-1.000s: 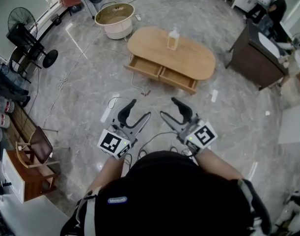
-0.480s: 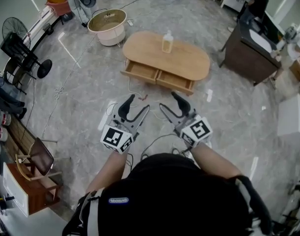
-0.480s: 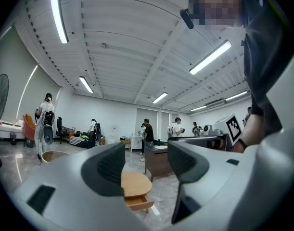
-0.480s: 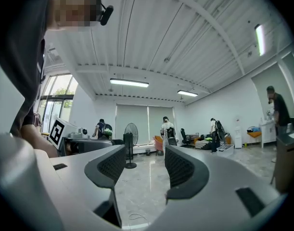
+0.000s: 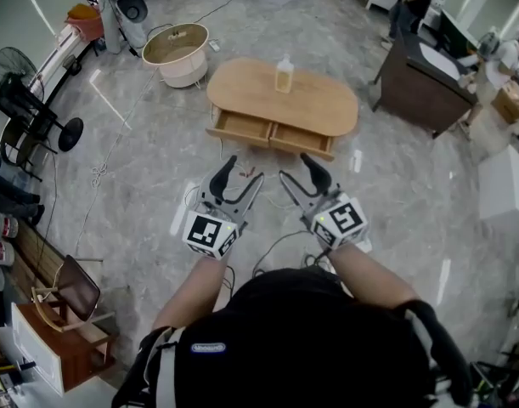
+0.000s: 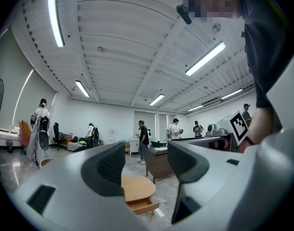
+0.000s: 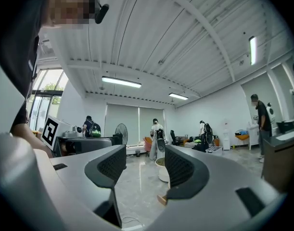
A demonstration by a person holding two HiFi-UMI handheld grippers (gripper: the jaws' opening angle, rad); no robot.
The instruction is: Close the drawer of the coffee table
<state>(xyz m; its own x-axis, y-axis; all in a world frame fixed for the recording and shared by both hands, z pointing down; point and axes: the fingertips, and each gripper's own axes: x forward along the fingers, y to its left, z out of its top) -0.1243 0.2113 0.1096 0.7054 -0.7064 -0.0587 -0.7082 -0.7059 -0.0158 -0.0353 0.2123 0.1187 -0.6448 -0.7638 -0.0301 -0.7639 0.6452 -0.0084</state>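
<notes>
An oval wooden coffee table [image 5: 318, 107] stands on the grey floor ahead of me, with a bottle [image 5: 284, 75] on its top. Both front drawers stick out: the left drawer [image 5: 240, 127] and the right drawer [image 5: 303, 139]. My left gripper [image 5: 244, 175] and right gripper [image 5: 296, 170] hang side by side in the air short of the table, both open and empty. In the left gripper view the table's end [image 6: 137, 187] and one pulled-out drawer [image 6: 143, 207] show between the jaws of the left gripper [image 6: 147, 165]. The right gripper [image 7: 146, 165] frames the floor and a pale tub [image 7: 161, 170].
A round tub [image 5: 176, 48] sits left of the table and a dark desk [image 5: 422, 82] to its right. Fans [image 5: 31, 113] and a wooden chair [image 5: 65, 289] line the left side. Cables [image 5: 102, 164] trail over the floor. People stand at the far end.
I have walked closer to the table, which now sits nearer the grippers in the head view. Both grippers stay open and level in front of me.
</notes>
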